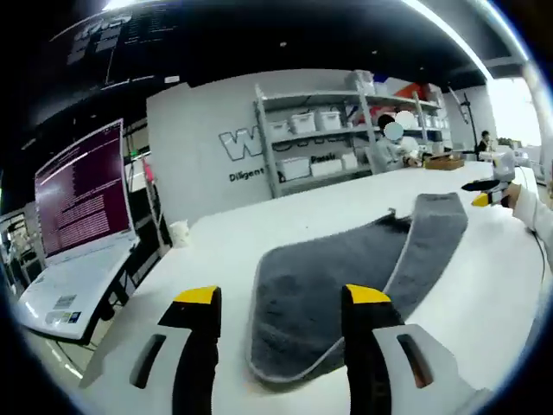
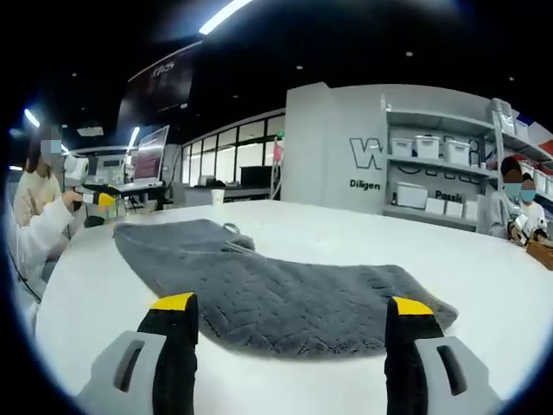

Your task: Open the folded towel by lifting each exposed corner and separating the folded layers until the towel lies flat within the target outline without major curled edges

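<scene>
With both grippers, left gripper (image 1: 281, 303) and right gripper (image 2: 292, 304), gaping and empty, the towel (image 2: 285, 298) fold at upper left may curl if pinched through both layers.

I read a big "W" and smaller "Diligen" on the grey wall (image 2: 346, 147), left of the shelving (image 2: 432, 173). A shelf bin (image 2: 449, 197) nearby reads "Pass", cut off. The laptop screen (image 1: 82, 194) text is too small.

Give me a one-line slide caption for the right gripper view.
Open right gripper hovers over a gray towel lying partly folded on a white table.
</scene>
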Tool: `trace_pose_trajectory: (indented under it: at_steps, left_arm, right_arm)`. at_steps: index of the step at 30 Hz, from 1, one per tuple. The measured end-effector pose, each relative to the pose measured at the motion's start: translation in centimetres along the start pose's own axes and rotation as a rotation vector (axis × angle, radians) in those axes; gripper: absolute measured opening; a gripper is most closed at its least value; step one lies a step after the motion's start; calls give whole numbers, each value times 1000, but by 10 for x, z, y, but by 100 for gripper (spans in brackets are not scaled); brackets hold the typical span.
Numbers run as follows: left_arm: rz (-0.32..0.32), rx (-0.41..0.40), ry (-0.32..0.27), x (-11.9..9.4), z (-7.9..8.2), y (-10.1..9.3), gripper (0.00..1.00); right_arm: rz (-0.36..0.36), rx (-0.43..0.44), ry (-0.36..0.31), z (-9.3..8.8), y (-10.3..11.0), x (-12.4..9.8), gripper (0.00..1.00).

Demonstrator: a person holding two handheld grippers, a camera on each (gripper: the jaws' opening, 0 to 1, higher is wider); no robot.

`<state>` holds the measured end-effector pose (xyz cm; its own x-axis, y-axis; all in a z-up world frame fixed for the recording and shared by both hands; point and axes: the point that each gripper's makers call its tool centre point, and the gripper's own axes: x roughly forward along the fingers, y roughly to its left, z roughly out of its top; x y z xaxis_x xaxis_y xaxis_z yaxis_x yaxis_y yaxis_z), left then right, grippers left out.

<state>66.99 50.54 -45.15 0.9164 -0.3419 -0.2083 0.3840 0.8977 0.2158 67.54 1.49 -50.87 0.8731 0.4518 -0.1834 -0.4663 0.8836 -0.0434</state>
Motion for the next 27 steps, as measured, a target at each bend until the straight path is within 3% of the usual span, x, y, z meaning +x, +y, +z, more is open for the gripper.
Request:
trace_pose_trajectory:
  at_steps: [2, 4, 10, 13, 16, 22, 27]
  left_arm:
    - [-37, 38, 6, 10, 0, -9, 69]
    - [-114, 62, -9, 28, 1, -25, 74]
    - [-252, -25, -55, 60, -1, -48, 93]
    - [-268, 8, -72, 75, -4, -53, 98]
    - [-267, 69, -49, 85, -15, -55, 100]
    - [-316, 36, -54, 89, -25, -61, 100]
    - [-322, 21, -86, 82, -20, -60, 100]
  right_arm:
    - [-3, 2, -1, -1, -1, 0, 89]
    - [-10, 8, -8, -1, -4, 0, 89]
    - [-44, 26, -18, -6, -16, -1, 90]
    - [-65, 35, -14, -10, -22, -1, 90]
    - [-83, 42, -9, -15, -28, -2, 90]
    - [-109, 51, 8, -25, -36, -1, 91]
    - [-118, 104, 11, -30, -43, 0, 91]
